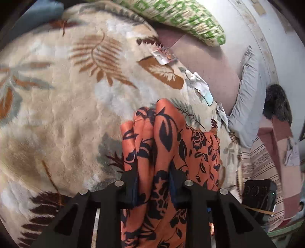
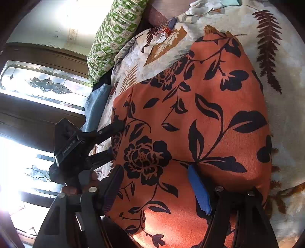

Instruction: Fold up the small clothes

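Note:
The garment is orange cloth with a black flower print [image 1: 167,137]; it also fills the right wrist view [image 2: 200,118]. It lies on a cream leaf-patterned blanket [image 1: 66,106]. My left gripper [image 1: 153,188] is shut on a bunched fold of the cloth. It shows in the right wrist view [image 2: 103,141] at the garment's left edge. My right gripper [image 2: 158,188] has cloth bunched between its jaws, with the blue pad [image 2: 199,188] pressed against it.
A green-patterned pillow [image 1: 181,17] lies at the blanket's far edge. White gloves [image 1: 198,84] and a small packet [image 1: 164,55] lie near the blanket's edge. A black box [image 1: 259,194] sits at the right. Bright windows [image 2: 28,152] stand at the left.

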Demonstrator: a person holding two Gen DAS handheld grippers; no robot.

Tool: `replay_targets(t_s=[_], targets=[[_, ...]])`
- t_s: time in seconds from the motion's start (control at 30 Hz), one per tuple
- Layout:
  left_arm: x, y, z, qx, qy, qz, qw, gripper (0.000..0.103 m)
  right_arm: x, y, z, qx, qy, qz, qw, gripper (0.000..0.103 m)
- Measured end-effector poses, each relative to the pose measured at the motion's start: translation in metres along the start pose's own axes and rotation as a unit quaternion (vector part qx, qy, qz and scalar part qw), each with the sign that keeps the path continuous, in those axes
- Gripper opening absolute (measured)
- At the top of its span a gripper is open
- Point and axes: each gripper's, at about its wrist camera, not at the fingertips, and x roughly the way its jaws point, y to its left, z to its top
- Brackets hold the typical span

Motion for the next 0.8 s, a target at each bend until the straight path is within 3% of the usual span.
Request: replay_targets(t_s=[0.03,0.1,0.13,0.2,0.23,0.37,0.43,0.5,0.57,0.67,0.73,0.8], targets=[[-0.001,-0.003,-0.001,0.006,-0.005,0.008,0.9999,0.02,0.0,-0.001,0.0,0.0,-0.001,0.0,1.0,0.074],[0.013,0.012,-0.001,-0.027,0.007,0.017,0.9995,0.02,-0.001,-0.002,-0.001,-0.001,-0.002,0.002,1.0,0.074],[0.028,0.033,-0.002,-0.077,0.036,-0.001,0.9964,0.02,-0.001,-0.001,-0.002,-0.002,-0.002,0.002,1.0,0.074],[0.038,0.073,-0.006,-0.191,0.054,-0.094,0.9756,0.022,-0.001,-0.001,-0.003,-0.006,-0.003,0.002,1.0,0.074],[0.036,0.078,-0.006,-0.203,0.058,-0.115,0.9707,0.022,0.0,-0.001,-0.004,-0.008,-0.001,0.001,1.0,0.074],[0.022,0.058,-0.006,-0.146,0.046,-0.078,0.9852,0.027,-0.001,-0.002,-0.004,-0.004,0.002,0.001,1.0,0.074],[0.013,0.045,-0.006,-0.128,0.036,-0.05,0.9899,0.036,-0.001,-0.001,-0.004,-0.001,0.0,-0.002,1.0,0.074],[-0.002,0.028,-0.007,-0.092,0.02,-0.026,0.9953,0.052,-0.002,0.002,-0.003,-0.004,0.002,-0.002,1.0,0.074],[-0.023,0.009,-0.011,-0.047,-0.009,-0.017,0.9987,0.056,-0.012,0.007,-0.001,0.001,-0.001,0.01,1.0,0.074],[-0.043,-0.016,-0.023,0.019,-0.042,-0.011,0.9989,0.056,-0.036,0.015,0.007,0.002,-0.039,0.049,0.998,0.074],[-0.029,-0.018,-0.03,0.037,-0.016,0.024,0.9989,0.056,-0.046,0.013,0.017,0.01,-0.061,0.058,0.996,0.075],[-0.001,-0.002,-0.038,0.022,0.029,0.091,0.9951,0.057,-0.043,-0.001,0.027,0.043,-0.065,0.08,0.994,0.077]])
